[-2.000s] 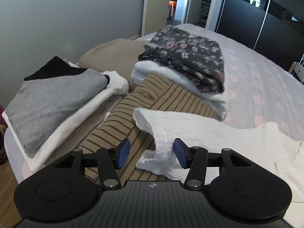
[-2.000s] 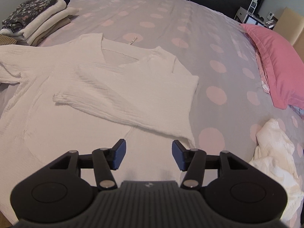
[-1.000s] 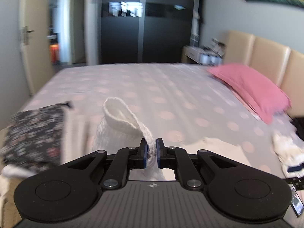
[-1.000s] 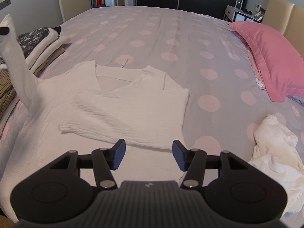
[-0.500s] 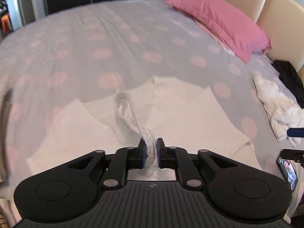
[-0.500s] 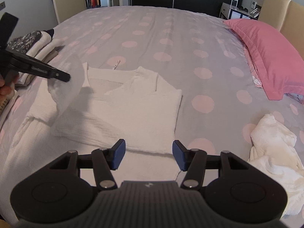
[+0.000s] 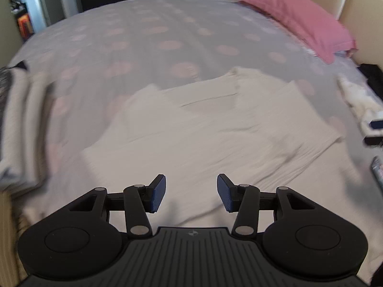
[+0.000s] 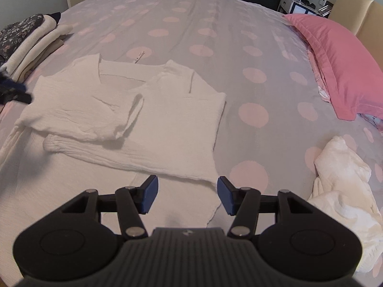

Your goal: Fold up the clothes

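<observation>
A white textured top [image 8: 167, 110] lies flat on the dotted grey bedspread [image 8: 215, 24], both sleeves folded across its chest. The left sleeve [image 8: 95, 110] rests on top of the right one. In the blurred left wrist view the same top [image 7: 203, 131] spreads below my left gripper [image 7: 191, 192]. Its jaws are opening, with nothing between them. My right gripper [image 8: 187, 194] hangs open over the top's lower right hem, holding nothing. The left gripper's dark tip [image 8: 14, 93] shows at the left edge of the right wrist view.
A stack of folded clothes [image 8: 26, 40] sits at the bed's left edge. A pink pillow [image 8: 335, 59] lies at the right by a beige headboard [image 8: 354, 12]. A crumpled white garment [image 8: 344, 179] lies at the near right. Dark wardrobes stand behind.
My left gripper carried the sleeve across the top, sank and let it go; its jaws went from shut on the sleeve to open. The sleeve now lies folded. The right gripper barely moved.
</observation>
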Action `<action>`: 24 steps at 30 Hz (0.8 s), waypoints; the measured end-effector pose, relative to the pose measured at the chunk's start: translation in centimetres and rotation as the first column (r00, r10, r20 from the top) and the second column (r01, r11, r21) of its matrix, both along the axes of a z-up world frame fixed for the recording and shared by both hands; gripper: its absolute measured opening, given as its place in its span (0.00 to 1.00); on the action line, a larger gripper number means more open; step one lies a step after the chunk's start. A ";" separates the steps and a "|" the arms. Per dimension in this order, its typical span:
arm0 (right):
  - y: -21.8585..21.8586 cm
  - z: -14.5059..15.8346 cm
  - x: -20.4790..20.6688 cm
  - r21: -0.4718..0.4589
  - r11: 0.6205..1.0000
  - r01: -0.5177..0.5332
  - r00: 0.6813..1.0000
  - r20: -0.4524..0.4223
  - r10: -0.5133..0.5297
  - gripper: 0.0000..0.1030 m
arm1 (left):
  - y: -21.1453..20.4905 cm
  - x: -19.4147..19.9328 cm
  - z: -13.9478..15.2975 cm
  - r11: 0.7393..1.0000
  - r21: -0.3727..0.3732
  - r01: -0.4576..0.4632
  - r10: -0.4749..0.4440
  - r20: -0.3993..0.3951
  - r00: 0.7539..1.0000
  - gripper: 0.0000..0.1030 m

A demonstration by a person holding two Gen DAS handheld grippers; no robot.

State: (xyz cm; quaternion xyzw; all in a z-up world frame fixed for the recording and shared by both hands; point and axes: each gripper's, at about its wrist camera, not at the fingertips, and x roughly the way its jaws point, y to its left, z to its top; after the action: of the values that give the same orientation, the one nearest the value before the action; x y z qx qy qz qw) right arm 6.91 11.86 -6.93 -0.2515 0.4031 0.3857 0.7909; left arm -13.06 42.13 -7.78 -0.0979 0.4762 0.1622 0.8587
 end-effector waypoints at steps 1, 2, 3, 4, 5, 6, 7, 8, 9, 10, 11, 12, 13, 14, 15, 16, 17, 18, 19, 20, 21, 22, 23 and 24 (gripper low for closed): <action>0.0 -0.1 0.0 0.009 1.000 0.006 1.000 -0.004 -0.006 0.56 | 0.3 -1.2 -0.4 1.000 0.013 -0.019 0.019 -0.013 1.000 0.44; 0.1 -0.2 -0.1 0.018 1.000 0.012 1.000 -0.011 -0.012 0.55 | 0.6 -2.4 -0.9 0.999 0.020 -0.032 0.032 -0.027 0.999 0.44; 0.2 -0.3 -0.1 0.028 0.999 0.018 1.000 -0.018 -0.017 0.53 | 0.9 -3.4 -1.4 0.999 0.022 -0.049 0.050 -0.040 0.998 0.44; 0.3 -0.5 -0.2 0.041 0.999 0.021 0.999 -0.031 -0.020 0.53 | 1.2 -4.4 -1.9 0.997 0.025 -0.066 0.067 -0.052 0.996 0.44; 0.5 -0.8 -0.3 0.052 0.998 0.023 0.999 -0.047 -0.021 0.53 | 1.3 -5.2 -2.4 0.996 0.031 -0.080 0.081 -0.056 0.995 0.44; 0.8 -1.1 -0.4 0.056 0.998 0.026 0.998 -0.059 -0.022 0.53 | 1.5 -6.1 -2.9 0.995 0.037 -0.093 0.096 -0.059 0.994 0.44; 1.1 -1.4 -0.6 0.053 0.998 0.027 0.998 -0.066 -0.024 0.53 | 1.6 -6.7 -3.3 0.994 0.039 -0.107 0.109 -0.057 0.992 0.44; 1.5 -1.8 -0.9 0.043 0.999 0.025 0.998 -0.066 -0.023 0.53 | 1.7 -7.2 -3.8 0.992 0.034 -0.120 0.121 -0.051 0.991 0.44; 1.9 -2.1 -1.3 0.031 0.999 0.023 0.998 -0.065 -0.021 0.53 | 1.7 -7.6 -4.2 0.991 0.021 -0.129 0.130 -0.045 0.991 0.44; 2.3 -2.5 -1.6 0.019 1.000 0.020 0.998 -0.064 -0.019 0.53 | 1.6 -7.5 -4.7 0.991 0.012 -0.130 0.130 -0.048 0.990 0.44; 2.7 -2.8 -1.9 0.006 1.000 0.012 0.998 -0.065 -0.012 0.53 | 1.5 -7.3 -5.2 0.992 0.004 -0.129 0.129 -0.052 0.990 0.44; 3.0 -3.0 -2.3 -0.003 1.000 0.002 0.998 -0.065 -0.002 0.53 | 1.3 -6.9 -5.7 0.993 0.010 -0.114 0.115 -0.057 0.992 0.44; 3.4 -3.2 -2.6 -0.012 1.000 -0.009 0.998 -0.065 0.008 0.53 | 0.8 -6.4 -6.1 0.995 0.031 -0.095 0.097 -0.063 0.993 0.44; 3.7 -3.3 -2.9 -0.019 1.000 -0.019 0.998 -0.061 0.018 0.53 | 0.4 -6.0 -6.5 0.996 0.053 -0.077 0.081 -0.070 0.994 0.44; 4.0 -3.4 -3.2 -0.026 0.999 -0.030 0.998 -0.057 0.028 0.53 | 0.2 -5.5 -6.9 0.994 0.084 -0.076 0.082 -0.079 0.993 0.43; 4.2 -3.5 -3.4 -0.030 0.999 -0.038 0.998 -0.052 0.036 0.54 | 0.2 -5.2 -7.2 0.991 0.110 -0.083 0.092 -0.084 0.992 0.42; 4.4 -3.6 -3.6 -0.034 0.998 -0.045 0.998 -0.048 0.043 0.54 | 0.5 -5.2 -7.2 0.990 0.105 -0.099 0.107 -0.080 0.991 0.36; 4.5 -3.7 -3.7 -0.040 0.998 -0.051 0.998 -0.046 0.049 0.54 | 0.7 -5.2 -7.3 0.988 0.100 -0.114 0.122 -0.076 0.990 0.19; 4.6 -3.9 -3.8 -0.047 0.997 -0.056 0.998 -0.045 0.054 0.54 | 1.0 -5.2 -7.3 0.987 0.096 -0.130 0.137 -0.073 0.988 0.09; 4.6 -4.1 -3.9 -0.054 0.997 -0.061 0.997 -0.043 0.059 0.54 | 1.2 -5.2 -7.4 0.985 0.091 -0.146 0.152 -0.069 0.986 0.07; 4.6 -4.5 -3.8 -0.067 0.996 -0.062 0.997 -0.048 0.059 0.54 | 1.5 -5.2 -7.4 0.983 0.086 -0.161 0.167 -0.067 0.984 0.07; 4.5 -4.9 -3.7 -0.082 0.995 -0.063 0.997 -0.055 0.058 0.54 | 1.7 -5.4 -7.6 0.983 0.083 -0.167 0.173 -0.074 0.982 0.07; 4.3 -5.3 -3.6 -0.098 0.993 -0.063 0.996 -0.062 0.057 0.54 | 1.9 -5.7 -7.8 0.982 0.080 -0.172 0.179 -0.082 0.980 0.06; 4.2 -5.8 -3.5 -0.113 0.992 -0.064 0.996 -0.068 0.056 0.54 | 2.1 -6.0 -8.0 0.981 0.078 -0.178 0.185 -0.090 0.979 0.06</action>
State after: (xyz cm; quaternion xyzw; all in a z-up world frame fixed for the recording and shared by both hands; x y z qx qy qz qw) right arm 3.38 16.10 -12.69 -0.2960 0.4424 0.3933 0.7497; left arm -19.05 44.27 -15.74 -0.1033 0.5003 0.2609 0.8191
